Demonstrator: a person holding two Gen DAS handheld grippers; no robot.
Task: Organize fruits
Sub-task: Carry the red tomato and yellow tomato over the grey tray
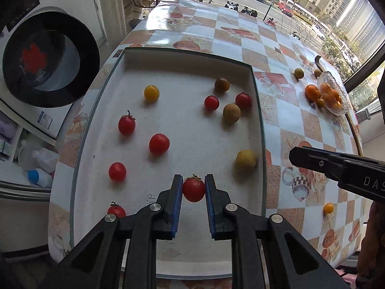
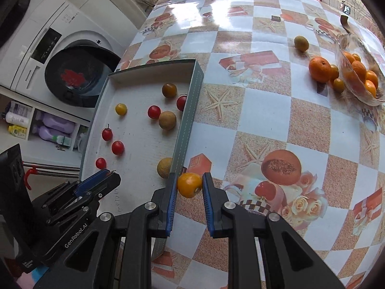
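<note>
Gripping a red cherry tomato [image 1: 193,189], the left gripper [image 1: 193,190] hangs low over the near end of the shallow box [image 1: 255,110], its blue pads pressed to the fruit on both sides. Whether the tomato touches the box floor I cannot tell. Over on the right, the right gripper [image 2: 189,185] brackets a yellow-orange tomato [image 2: 189,185] just outside the box's right wall, above the checked tablecloth [image 2: 264,110]; the left pad touches it, but a sliver of gap shows at the right pad, so I cannot say the pinch is firm.

Moving outward, the box holds plenty: five more red tomatoes, among them a stemmed one [image 1: 126,125] on the left and one by the far right wall [image 1: 243,100], plus a yellow tomato [image 1: 151,93] and brownish round fruits [image 1: 231,113]. Reds and browns sit mixed, not grouped.

Far right, a glass bowl [image 2: 346,41] carries small orange fruits, with a big orange [image 2: 320,69] and two little ones touching or just beside its rim. A greenish fruit [image 2: 301,43] sits alone farther off.

My read: sorting is well underway but unfinished. Loose fruit remains on the cloth, and both held tomatoes need homes.
</note>
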